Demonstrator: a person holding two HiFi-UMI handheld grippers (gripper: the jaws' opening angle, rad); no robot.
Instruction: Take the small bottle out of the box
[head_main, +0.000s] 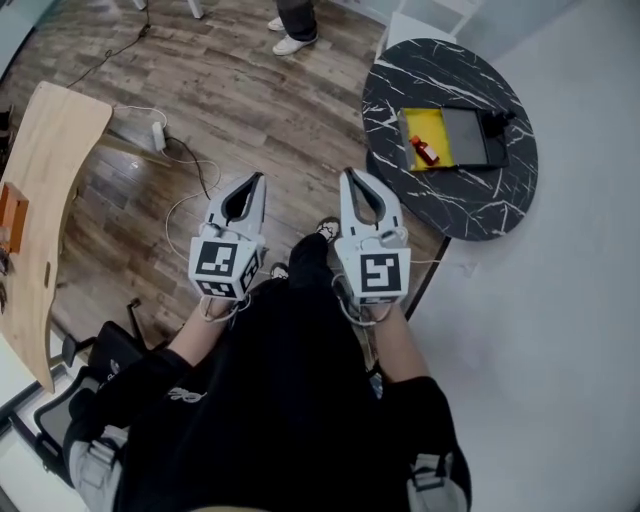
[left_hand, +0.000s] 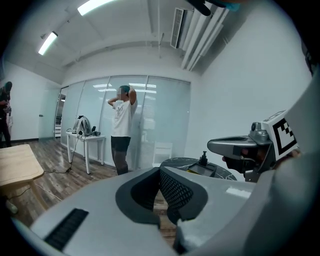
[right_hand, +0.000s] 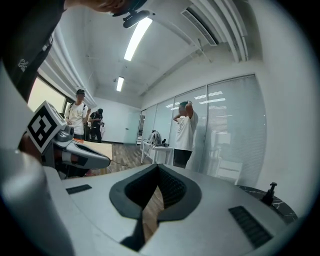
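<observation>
A small red bottle (head_main: 424, 151) lies in an open yellow box (head_main: 418, 127) on a round black marble table (head_main: 400, 85) at the upper right of the head view. Both grippers hang in the air over the floor, well short of the table and in front of the person's body. My left gripper (head_main: 259, 177) is shut with nothing in it, its tips (left_hand: 160, 170) meeting. The right gripper (head_main: 349, 173) is also shut and empty, jaws touching at the tip (right_hand: 159, 167). Neither gripper view shows the red bottle.
A grey flat lid (head_main: 465, 136) and a black pump bottle (head_main: 497, 122) sit beside the box. A wooden table (head_main: 50, 170) stands at the left, with cables (head_main: 175, 150) on the floor. A person (left_hand: 121, 130) stands by the glass wall; others (right_hand: 79, 120) stand farther off.
</observation>
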